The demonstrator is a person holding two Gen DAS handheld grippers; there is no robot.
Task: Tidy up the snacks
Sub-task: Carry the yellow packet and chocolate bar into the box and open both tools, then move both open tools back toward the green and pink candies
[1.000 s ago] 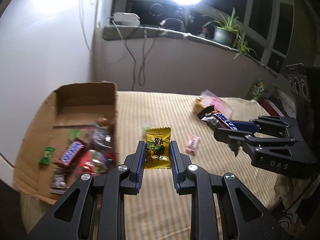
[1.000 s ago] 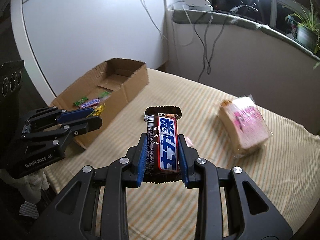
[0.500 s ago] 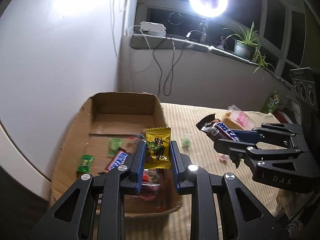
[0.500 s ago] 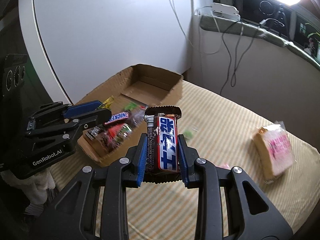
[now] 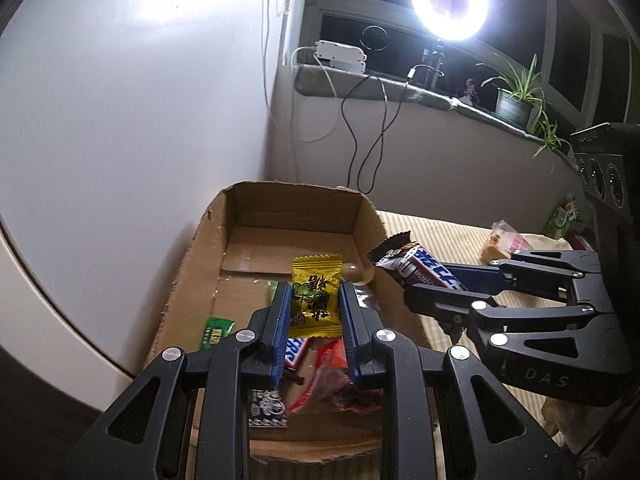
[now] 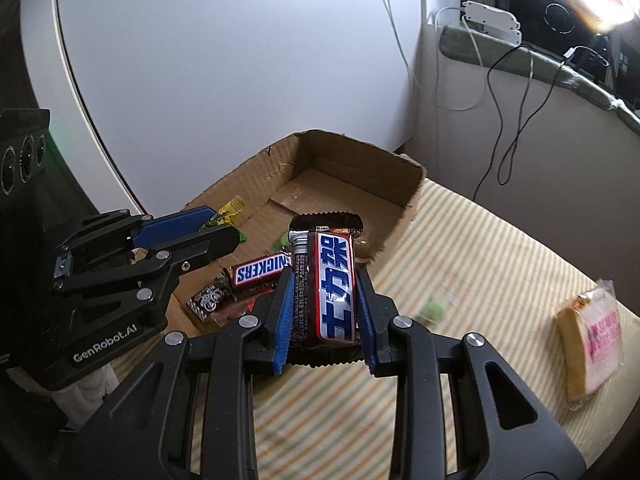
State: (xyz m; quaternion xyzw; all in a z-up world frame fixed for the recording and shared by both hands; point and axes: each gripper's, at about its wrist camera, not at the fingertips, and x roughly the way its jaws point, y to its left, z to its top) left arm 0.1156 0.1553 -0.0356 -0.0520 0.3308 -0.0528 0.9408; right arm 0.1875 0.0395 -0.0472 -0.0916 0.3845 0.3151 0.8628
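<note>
With several snacks already lying in the box [image 5: 200, 240], the left tongs [image 5: 314, 312] gripped a yellow packet [image 5: 316, 296] above it and the right tongs [image 6: 324, 304] pinched a bar [image 6: 334, 288] beside it, while a bread pack [image 6: 588, 344] remained on the bed [image 6: 480, 260].

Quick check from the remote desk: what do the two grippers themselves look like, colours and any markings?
Both are black linkage frames with silver rivets and ribbed blue finger pads. The left gripper carries white "GenRobot.AI" lettering on its side; the right gripper shows faint "DAS" lettering. Each has a black camera block with round lenses behind it. No cables, hands or sleeves show.
</note>
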